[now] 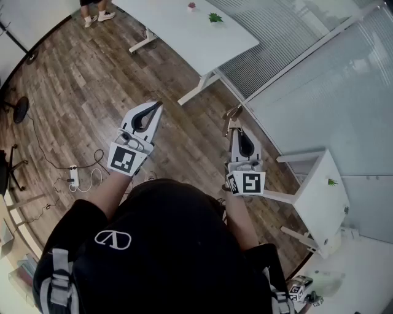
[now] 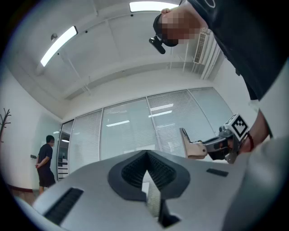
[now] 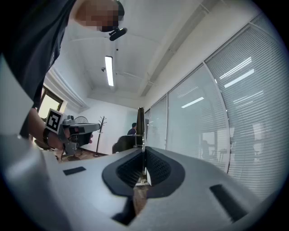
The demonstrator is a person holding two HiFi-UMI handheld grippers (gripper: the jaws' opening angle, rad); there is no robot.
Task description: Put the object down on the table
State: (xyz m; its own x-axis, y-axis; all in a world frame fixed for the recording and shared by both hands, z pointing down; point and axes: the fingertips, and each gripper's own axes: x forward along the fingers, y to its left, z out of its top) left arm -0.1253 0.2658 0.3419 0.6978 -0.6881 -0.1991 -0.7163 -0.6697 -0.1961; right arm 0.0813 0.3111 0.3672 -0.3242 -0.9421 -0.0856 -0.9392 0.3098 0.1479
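Observation:
I stand on a wooden floor and hold both grippers up at chest height. My right gripper [image 1: 234, 127] [image 3: 143, 150] is shut on a thin tan object [image 1: 231, 114] [image 3: 140, 121], which sticks out past the fingertips. In the left gripper view the same tan object [image 2: 186, 139] juts from the right gripper [image 2: 195, 151]. The left gripper [image 1: 158, 106] [image 2: 146, 154] is shut with nothing between its jaws. It is held level with the right one and to its left. A small white table [image 1: 319, 202] stands low at the right, beyond the right gripper.
A large white table [image 1: 190, 37] at the top carries a small green plant [image 1: 215, 18] and a pink item [image 1: 191, 6]. A glass partition with blinds [image 1: 331, 92] runs along the right. A power strip with cables [image 1: 74, 176] lies on the floor at left. Another person's feet [image 1: 97, 16] show at the top.

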